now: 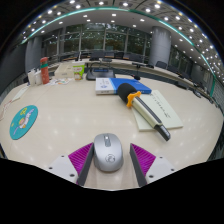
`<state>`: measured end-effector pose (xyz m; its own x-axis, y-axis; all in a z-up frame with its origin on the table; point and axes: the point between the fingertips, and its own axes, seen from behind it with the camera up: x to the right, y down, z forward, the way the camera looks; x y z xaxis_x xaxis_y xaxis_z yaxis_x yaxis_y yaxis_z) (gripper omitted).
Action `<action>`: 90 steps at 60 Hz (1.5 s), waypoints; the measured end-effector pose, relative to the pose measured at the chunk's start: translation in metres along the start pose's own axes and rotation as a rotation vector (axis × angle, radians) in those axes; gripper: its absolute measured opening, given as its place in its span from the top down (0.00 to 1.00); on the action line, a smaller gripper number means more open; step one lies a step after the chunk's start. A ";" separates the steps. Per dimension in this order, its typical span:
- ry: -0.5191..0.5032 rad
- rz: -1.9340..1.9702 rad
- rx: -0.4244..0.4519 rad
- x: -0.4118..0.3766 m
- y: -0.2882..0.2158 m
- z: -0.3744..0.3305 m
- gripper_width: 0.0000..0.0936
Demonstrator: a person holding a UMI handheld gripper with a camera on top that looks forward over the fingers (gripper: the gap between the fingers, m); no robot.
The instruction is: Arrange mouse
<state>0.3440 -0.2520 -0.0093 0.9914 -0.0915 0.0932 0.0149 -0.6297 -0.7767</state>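
Observation:
A grey computer mouse [108,152] lies on the pale tabletop [70,115], standing between my two fingers. My gripper [111,160] is open: the left magenta pad [82,157] and the right magenta pad [142,157] each stand a small gap off the mouse's sides. The mouse rests on the table on its own.
Beyond the mouse lie a yellow-and-black tool [137,103] on papers [160,108], a blue book [128,85], a white booklet [105,86] and a round teal disc [23,122] to the left. Bottles [44,71] stand at the far left. A pillar [160,47] rises behind.

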 end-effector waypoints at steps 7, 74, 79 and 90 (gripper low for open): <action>-0.060 -0.002 0.025 -0.009 -0.003 0.006 0.47; -0.231 0.030 0.070 -0.393 -0.097 -0.015 0.61; -0.206 0.034 0.028 -0.400 -0.076 0.002 0.56; -0.199 0.053 -0.014 -0.400 -0.058 0.003 0.27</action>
<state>-0.0530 -0.1766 -0.0037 0.9969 0.0284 -0.0735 -0.0385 -0.6386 -0.7686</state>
